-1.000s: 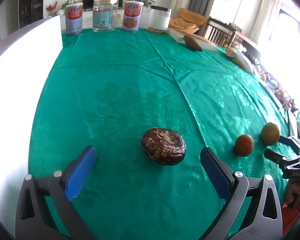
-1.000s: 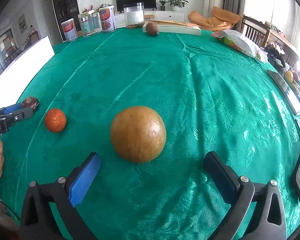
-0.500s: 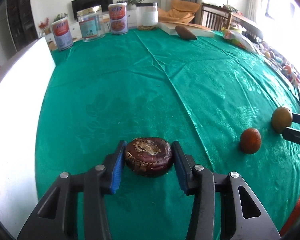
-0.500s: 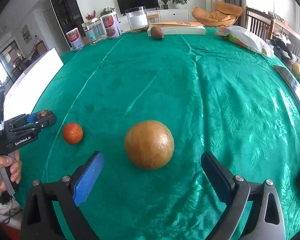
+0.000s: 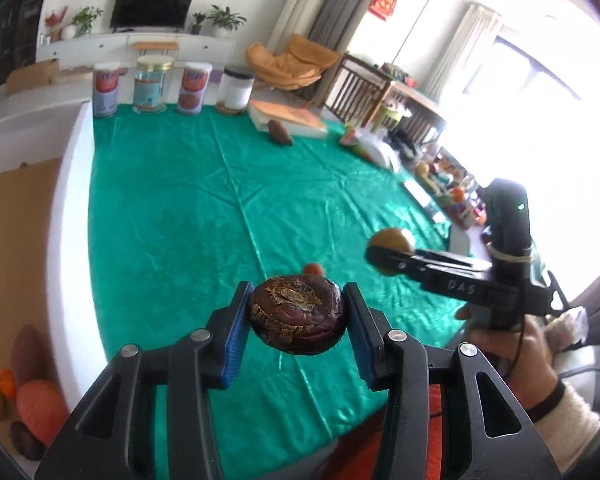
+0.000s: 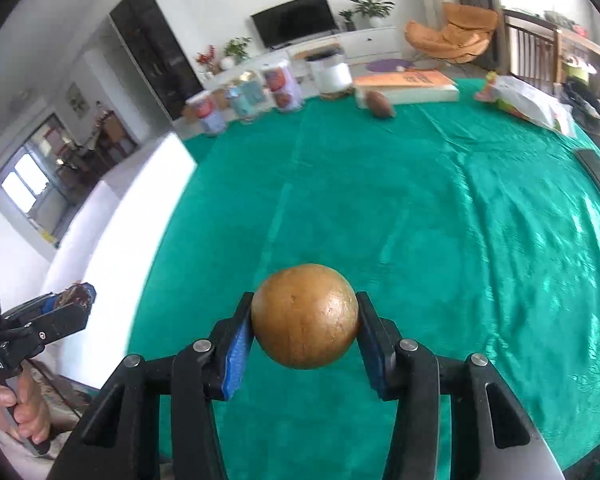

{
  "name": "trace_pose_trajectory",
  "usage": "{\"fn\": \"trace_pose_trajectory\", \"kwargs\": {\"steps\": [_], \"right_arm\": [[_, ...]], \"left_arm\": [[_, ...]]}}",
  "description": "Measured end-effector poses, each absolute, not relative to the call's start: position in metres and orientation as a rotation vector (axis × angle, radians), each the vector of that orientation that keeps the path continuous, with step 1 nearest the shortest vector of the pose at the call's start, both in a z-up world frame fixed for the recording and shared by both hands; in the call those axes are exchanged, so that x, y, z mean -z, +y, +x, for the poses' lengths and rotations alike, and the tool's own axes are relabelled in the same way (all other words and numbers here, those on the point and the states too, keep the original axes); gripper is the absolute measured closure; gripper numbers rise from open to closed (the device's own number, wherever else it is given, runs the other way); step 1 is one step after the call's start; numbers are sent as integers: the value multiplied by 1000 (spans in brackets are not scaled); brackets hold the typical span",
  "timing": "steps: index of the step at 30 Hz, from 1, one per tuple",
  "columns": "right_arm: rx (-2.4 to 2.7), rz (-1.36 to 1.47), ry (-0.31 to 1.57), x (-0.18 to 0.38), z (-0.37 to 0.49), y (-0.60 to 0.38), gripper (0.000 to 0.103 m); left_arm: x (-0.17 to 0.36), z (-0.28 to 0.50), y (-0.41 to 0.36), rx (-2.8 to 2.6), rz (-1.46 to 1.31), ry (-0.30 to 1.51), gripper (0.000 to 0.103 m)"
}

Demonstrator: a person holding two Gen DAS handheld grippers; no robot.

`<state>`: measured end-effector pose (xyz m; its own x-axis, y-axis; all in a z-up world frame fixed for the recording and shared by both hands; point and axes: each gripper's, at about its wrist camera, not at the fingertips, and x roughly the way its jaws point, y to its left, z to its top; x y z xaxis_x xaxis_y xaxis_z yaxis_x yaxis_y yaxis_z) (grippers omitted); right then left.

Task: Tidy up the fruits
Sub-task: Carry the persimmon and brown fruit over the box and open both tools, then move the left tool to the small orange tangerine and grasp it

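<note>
My left gripper [image 5: 298, 294] is shut on a wrinkled dark purple fruit [image 5: 296, 320], held in the air above the green tablecloth [image 5: 172, 220]. My right gripper [image 6: 304, 304] has its jaws closing, and both pads press on a round brown fruit [image 6: 305, 324] lifted off the cloth. In the left wrist view the right gripper [image 5: 386, 258] and its brown fruit [image 5: 392, 238] are at the right. A small orange fruit [image 5: 313, 269] lies on the cloth between them. The left gripper [image 6: 74, 300] shows at the left edge of the right wrist view.
A white box [image 5: 70, 240] stands along the table's left side, with several fruits [image 5: 40, 408] in it. Tins and jars [image 5: 150, 84] line the far edge. A brown oval fruit [image 5: 280, 132] lies by a book [image 5: 296, 116]. A bag [image 6: 528, 100] sits far right.
Both grippers went from wide open to shut, the left on the purple fruit first, the right on the brown one after. Both have since risen off the cloth with their fruits.
</note>
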<state>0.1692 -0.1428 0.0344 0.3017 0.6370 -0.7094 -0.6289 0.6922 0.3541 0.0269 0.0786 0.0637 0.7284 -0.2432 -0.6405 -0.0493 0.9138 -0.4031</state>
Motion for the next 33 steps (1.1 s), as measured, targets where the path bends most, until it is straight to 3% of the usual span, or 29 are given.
{"fn": "trace_pose_trajectory", "kwargs": {"steps": [4, 7, 13, 20, 27, 30, 33], "right_arm": [[-1088, -35, 940, -68, 118, -56, 55], [-1235, -135, 939, -75, 78, 11, 55], [-1317, -380, 973, -48, 38, 113, 55], [-1226, -578, 987, -11, 41, 179, 54], [-1211, -472, 899, -40, 54, 169, 37], [-1176, -416, 801, -63, 59, 126, 24], [-1083, -377, 716, -78, 73, 69, 17]], "left_arm": [[-105, -18, 130, 37, -494, 664, 57], [-107, -39, 184, -88, -555, 668, 57], [-37, -40, 282, -407, -598, 835, 57], [23, -27, 313, -503, -602, 984, 56], [-1, -38, 318, -553, -588, 886, 22], [-28, -42, 297, -547, -515, 806, 13], [-49, -39, 258, -475, -446, 750, 11]]}}
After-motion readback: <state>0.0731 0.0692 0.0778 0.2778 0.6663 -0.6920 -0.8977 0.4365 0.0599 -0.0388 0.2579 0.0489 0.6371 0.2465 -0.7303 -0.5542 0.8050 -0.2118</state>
